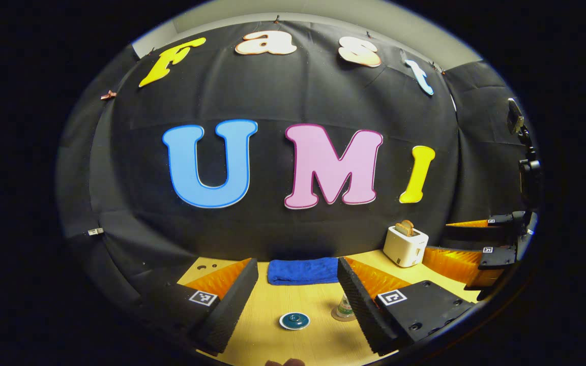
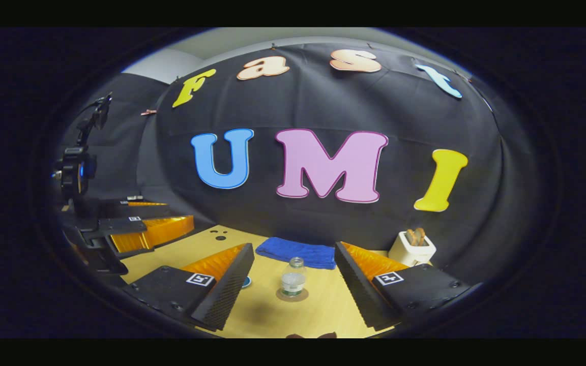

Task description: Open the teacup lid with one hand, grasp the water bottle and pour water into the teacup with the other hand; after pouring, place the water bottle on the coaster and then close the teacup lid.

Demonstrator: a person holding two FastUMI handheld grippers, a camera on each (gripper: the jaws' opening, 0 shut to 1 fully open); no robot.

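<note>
Both grippers are held spread and empty; the water bottle (on its coaster) could be toppled if approached off-centre.

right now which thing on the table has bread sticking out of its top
The white toaster at the back right, beside the folded blue towel; the bottle and teacup show no bread.

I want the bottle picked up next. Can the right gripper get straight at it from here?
Probably yes. The right gripper is open, with the water bottle upright on its coaster between and ahead of its fingers, and bare table in between.
</note>
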